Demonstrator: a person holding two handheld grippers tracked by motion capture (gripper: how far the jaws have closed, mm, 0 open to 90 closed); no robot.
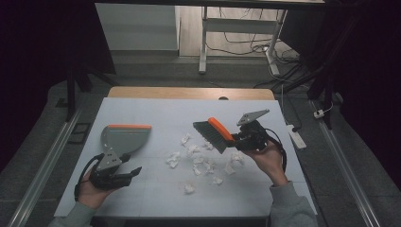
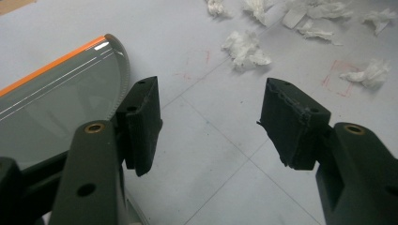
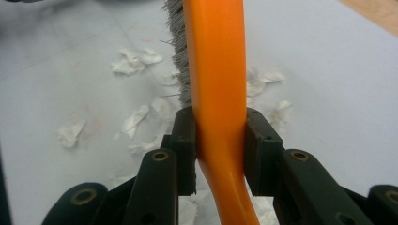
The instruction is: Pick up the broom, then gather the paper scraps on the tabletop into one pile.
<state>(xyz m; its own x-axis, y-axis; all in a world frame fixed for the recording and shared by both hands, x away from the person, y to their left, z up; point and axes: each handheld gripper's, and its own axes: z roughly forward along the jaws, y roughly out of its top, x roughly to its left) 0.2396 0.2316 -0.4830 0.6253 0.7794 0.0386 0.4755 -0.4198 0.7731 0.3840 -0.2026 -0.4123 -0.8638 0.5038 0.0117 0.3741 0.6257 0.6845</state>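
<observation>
Right hand-held gripper (image 3: 219, 140) clamps the brush (image 3: 216, 70); left hand-held gripper (image 2: 211, 122) gapes beside the dustpan (image 2: 56, 103).

Left hand-held gripper (image 2: 209, 124) agape, right hand-held gripper (image 3: 220, 152) clamped.

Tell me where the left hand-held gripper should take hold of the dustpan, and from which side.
Probably the dustpan's near end, beside the open left hand-held gripper, approached from the person's side. Its orange-edged lip faces away across the table, and the paper scraps lie to its right. The handle itself is hard to make out, so this stays a guess.
</observation>
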